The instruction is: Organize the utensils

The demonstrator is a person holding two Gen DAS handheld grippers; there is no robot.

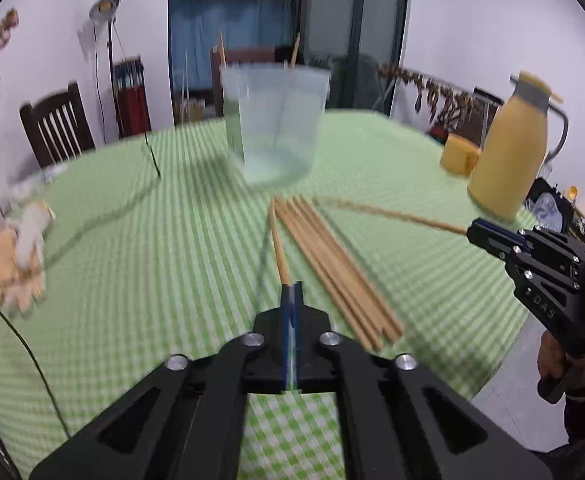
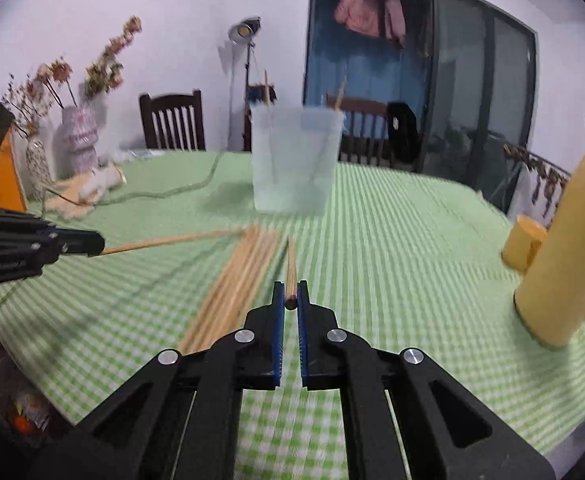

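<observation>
My left gripper [image 1: 291, 286] is shut on a wooden chopstick [image 1: 278, 246] that points ahead toward a translucent plastic cup [image 1: 274, 124]. My right gripper [image 2: 290, 290] is shut on another chopstick [image 2: 291, 268], also pointing at the cup [image 2: 294, 160]. Two chopsticks stand in the cup. A row of several chopsticks [image 1: 332, 264] lies on the green checked tablecloth [image 1: 152, 260] between the grippers; it also shows in the right wrist view [image 2: 236, 280]. Each gripper shows in the other's view: the right gripper [image 1: 472, 234] and the left gripper [image 2: 100, 244], each holding its chopstick.
A yellow thermos [image 1: 508, 148] and a yellow mug [image 1: 458, 156] stand at the right. A cable [image 1: 92, 224], cloth and tan items [image 1: 16, 256] lie at the left. Vases with dried flowers [image 2: 76, 140] stand far left. Chairs [image 2: 172, 122] surround the table.
</observation>
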